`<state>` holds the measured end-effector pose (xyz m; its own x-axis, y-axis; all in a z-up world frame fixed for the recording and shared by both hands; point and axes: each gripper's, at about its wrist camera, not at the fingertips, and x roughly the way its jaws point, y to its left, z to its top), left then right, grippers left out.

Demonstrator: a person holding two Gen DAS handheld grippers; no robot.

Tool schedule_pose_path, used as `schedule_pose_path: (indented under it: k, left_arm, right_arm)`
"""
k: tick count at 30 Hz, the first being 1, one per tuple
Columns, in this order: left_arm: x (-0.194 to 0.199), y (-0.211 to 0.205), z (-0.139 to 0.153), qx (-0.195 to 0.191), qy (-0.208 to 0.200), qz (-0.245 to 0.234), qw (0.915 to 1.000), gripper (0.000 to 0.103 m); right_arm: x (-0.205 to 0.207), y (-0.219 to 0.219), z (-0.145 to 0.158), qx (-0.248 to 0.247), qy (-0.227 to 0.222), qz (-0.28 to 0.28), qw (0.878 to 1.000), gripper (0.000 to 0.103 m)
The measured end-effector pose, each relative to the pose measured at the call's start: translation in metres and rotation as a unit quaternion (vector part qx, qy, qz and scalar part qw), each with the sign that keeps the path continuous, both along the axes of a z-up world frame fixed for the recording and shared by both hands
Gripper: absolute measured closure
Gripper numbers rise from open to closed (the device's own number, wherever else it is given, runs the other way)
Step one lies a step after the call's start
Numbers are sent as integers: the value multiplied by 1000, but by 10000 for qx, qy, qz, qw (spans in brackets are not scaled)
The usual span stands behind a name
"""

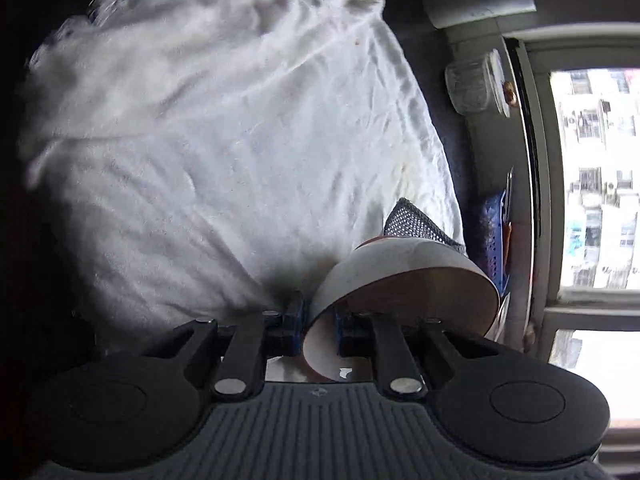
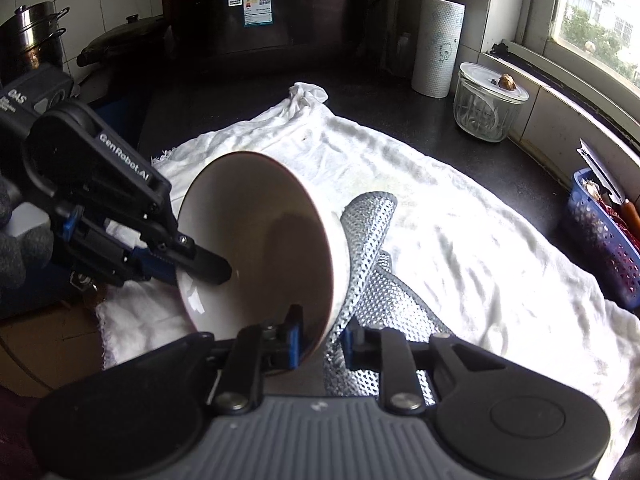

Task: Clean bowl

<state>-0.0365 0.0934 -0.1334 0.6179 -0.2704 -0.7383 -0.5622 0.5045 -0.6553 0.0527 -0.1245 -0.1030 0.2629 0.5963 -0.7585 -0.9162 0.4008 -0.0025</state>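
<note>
A white bowl with a dark red rim is held on its side above a white cloth. My left gripper is shut on the bowl's rim, one finger inside, one outside; it shows in the right wrist view at the left. My right gripper is shut on a silver mesh scrubbing cloth together with the bowl's near rim. The mesh cloth wraps the bowl's outer wall and shows behind the bowl in the left wrist view.
A dark counter carries a paper towel roll, a lidded glass jar, a blue basket at the right, and a large cooker with pots at the back. A window is at the right.
</note>
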Motion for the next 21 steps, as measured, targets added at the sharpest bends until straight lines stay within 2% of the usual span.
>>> schedule_pose_path:
  k: [1, 2, 4, 6, 8, 10, 12, 13, 15, 16, 17, 18, 21]
  left_arm:
    - [4, -4, 9, 419, -37, -216, 9989, 89]
    - [9, -11, 20, 994, -59, -506, 9937, 89]
    - [16, -27, 37, 2009, -132, -1045, 9739, 89]
    - [20, -44, 51, 2851, -259, -1503, 9463, 89]
    - [23, -62, 64, 3635, -412, -1938, 9103, 89]
    - [23, -79, 72, 4259, -594, -2220, 8751, 91]
    - [23, -91, 75, 4663, -685, -2405, 8485, 93]
    - [24, -95, 76, 4771, -713, -2462, 8407, 93]
    - [25, -99, 77, 4785, -745, -2542, 8372, 93]
    - [25, -96, 76, 4618, -730, -2476, 8486, 93]
    - [26, -86, 73, 4212, -690, -2337, 8736, 93]
    - [25, -79, 71, 3957, -665, -2184, 8896, 93]
    - [20, -62, 63, 3364, -545, -1821, 9223, 93]
  right_arm:
    - [1, 0, 1, 11, -9, -30, 10000, 86]
    - [1, -1, 1, 19, -13, -40, 10000, 87]
    - [2, -1, 3, -1, -40, -39, 10000, 88]
    - [2, 1, 5, -55, -125, -13, 9999, 88]
    - [1, 2, 7, -97, -193, 13, 9998, 89]
    - [1, 3, 10, -157, -347, 47, 9993, 89]
    - [1, 3, 16, -220, -573, 106, 9981, 90]
    - [2, 4, 18, -216, -605, 100, 9979, 90]
    - [4, 4, 22, -219, -652, 83, 9976, 92]
    - [4, 4, 24, -231, -673, 92, 9974, 92]
    - [5, 4, 25, -240, -671, 108, 9974, 92]
    - [6, 4, 24, -244, -640, 99, 9976, 93]
    - [9, 4, 19, -255, -465, 89, 9986, 92]
